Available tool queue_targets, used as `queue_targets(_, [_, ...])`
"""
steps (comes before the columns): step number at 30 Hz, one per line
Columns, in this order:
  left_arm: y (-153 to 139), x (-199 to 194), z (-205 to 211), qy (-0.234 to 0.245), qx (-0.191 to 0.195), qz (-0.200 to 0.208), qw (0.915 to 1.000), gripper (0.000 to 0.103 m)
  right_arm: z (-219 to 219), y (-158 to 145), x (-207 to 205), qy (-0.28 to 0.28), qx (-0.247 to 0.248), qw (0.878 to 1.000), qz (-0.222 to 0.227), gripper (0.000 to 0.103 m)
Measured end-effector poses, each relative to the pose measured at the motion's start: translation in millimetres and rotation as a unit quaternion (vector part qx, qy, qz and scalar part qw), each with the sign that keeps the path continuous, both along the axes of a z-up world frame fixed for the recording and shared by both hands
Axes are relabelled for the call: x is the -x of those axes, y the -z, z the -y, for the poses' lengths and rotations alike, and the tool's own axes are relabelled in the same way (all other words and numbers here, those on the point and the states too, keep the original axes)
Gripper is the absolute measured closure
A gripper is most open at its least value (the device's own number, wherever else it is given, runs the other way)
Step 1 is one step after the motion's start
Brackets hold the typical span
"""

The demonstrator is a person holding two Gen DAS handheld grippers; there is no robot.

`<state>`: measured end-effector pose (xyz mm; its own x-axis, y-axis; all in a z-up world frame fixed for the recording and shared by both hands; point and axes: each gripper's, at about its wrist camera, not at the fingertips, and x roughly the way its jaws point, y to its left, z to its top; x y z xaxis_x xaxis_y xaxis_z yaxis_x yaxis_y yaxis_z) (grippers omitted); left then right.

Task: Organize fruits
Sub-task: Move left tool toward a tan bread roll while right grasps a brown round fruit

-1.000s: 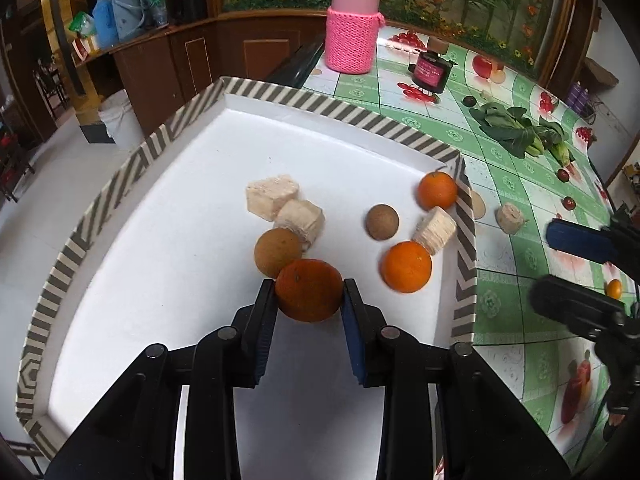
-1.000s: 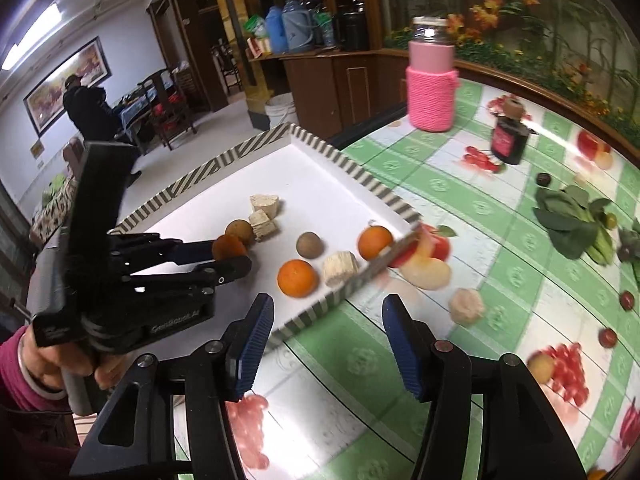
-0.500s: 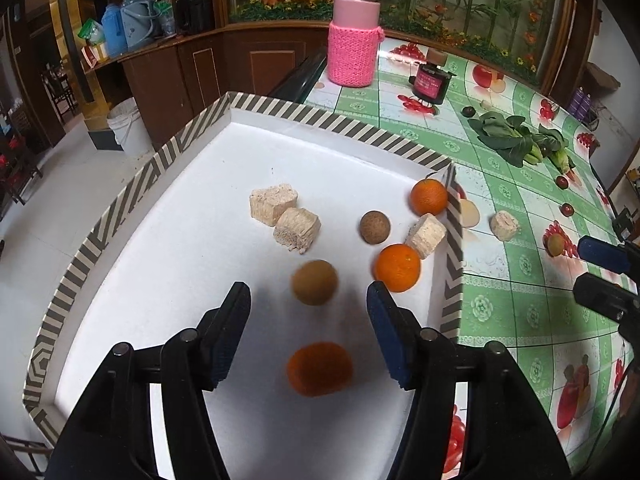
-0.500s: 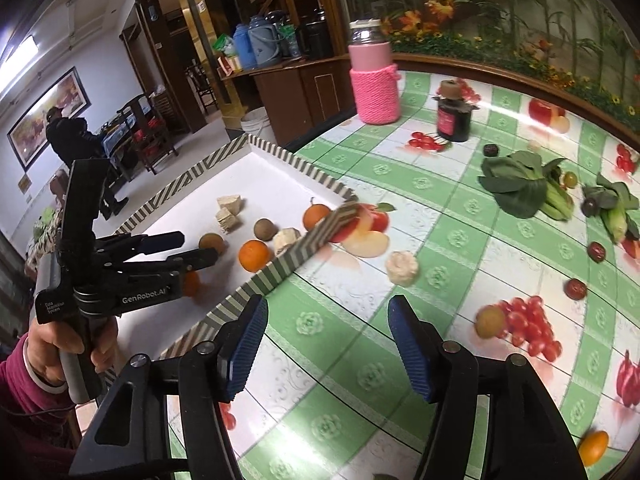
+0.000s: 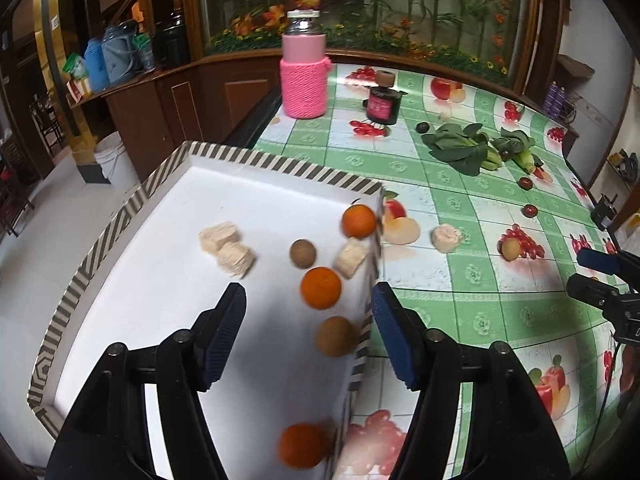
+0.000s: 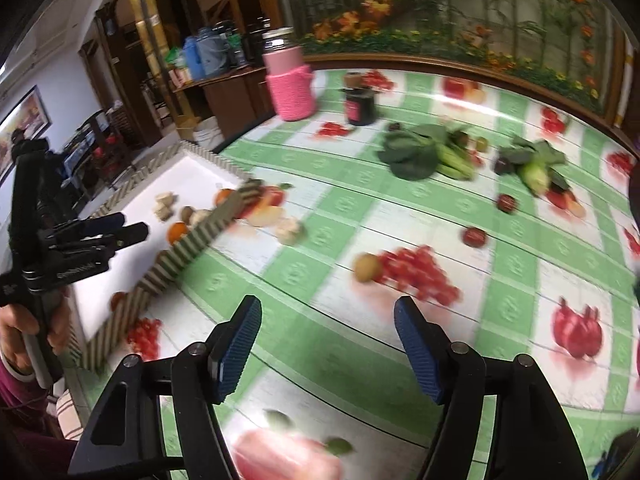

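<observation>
Both tongs (image 5: 308,336) (image 6: 328,344) just opened (holding nothing).

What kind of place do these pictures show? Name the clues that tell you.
Probably a home dining room: a table under a green checked fruit-print tablecloth, dark wooden cabinets holding jugs, and a planted glass tank behind.

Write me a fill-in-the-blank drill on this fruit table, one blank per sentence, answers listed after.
1. The striped-rim tray holds ___ oranges.
2. The jar at the table's far edge wears a knitted sleeve coloured ___.
3. The left gripper stands with its jaws ___, nothing clamped between them.
4. The small yellow-brown fruit ahead of the right gripper lies on the ___, outside the tray.

Answers: three; pink; open; tablecloth
</observation>
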<state>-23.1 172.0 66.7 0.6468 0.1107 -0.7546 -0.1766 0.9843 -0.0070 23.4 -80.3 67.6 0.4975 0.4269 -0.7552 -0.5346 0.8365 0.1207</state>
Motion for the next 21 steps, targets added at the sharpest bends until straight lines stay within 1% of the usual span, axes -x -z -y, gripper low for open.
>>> queue_targets(2, [-0.1,-2.6,1.9,-0.001,0.004,-0.001,1.0,0.038,17.7,4.7,-1.4,0.017,-0.006,1.0,-0.009,0.03])
queue_targets(6, [-1.9,-6.6,12.0,0.005,0.009,0.0,0.9999,0.038,43.9,12.6,-3.4,0.043,0.0,0.999,-0.015,0.03])
queue_targets(10, [-5.9,-11.6,31.2,0.03,0.007,0.004,0.9995,0.038,55.5,15.5,-6.1,0.051,-0.002,0.999,-0.018,0.03])
queue_targets(15, [-2.3,-23.5,55.2,0.062,0.008,-0.005,0.998,0.038,41.8,15.4,-15.2,0.034,0.004,0.999,-0.01,0.031])
queue_targets(18, [4.6,-33.8,68.0,0.082,0.007,-0.014,0.9965,0.038,24.0,15.5,-24.4,0.013,0.01,1.0,-0.004,0.033])
queue_targets(21, [12.8,-45.7,75.4,0.091,0.01,-0.03,0.9953,0.039,4.8,18.5,-34.2,-0.006,0.024,1.0,0.007,0.033])
